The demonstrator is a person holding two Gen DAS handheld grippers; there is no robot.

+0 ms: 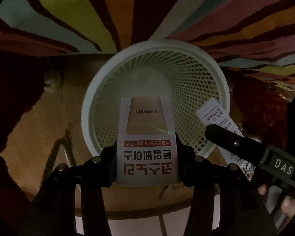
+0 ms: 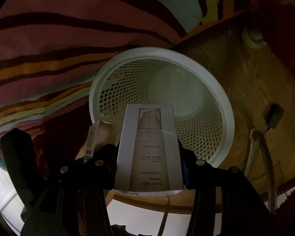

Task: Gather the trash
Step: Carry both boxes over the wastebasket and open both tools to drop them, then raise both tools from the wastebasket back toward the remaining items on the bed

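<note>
Dim room, striped multicolour rug (image 1: 49,9) and wood floor (image 1: 39,122) under a white mesh wastebasket (image 1: 216,74), which looks empty, though the light is poor. Left gripper (image 1: 147,157) is pinching a white carton with Korean print (image 1: 147,141); its long axis runs forward along the fingers, far end already over the basket's near rim. Right gripper (image 2: 149,157) is pinching a grey cosmetics box (image 2: 149,147) the same way, long axis pointing into the basket mouth (image 2: 186,90). Both hover side by side above the near rim, the right gripper (image 1: 232,139) entering the left view from the right. Basket lies ahead and below both; judged equally near, so releasing should drop either box in.
</note>
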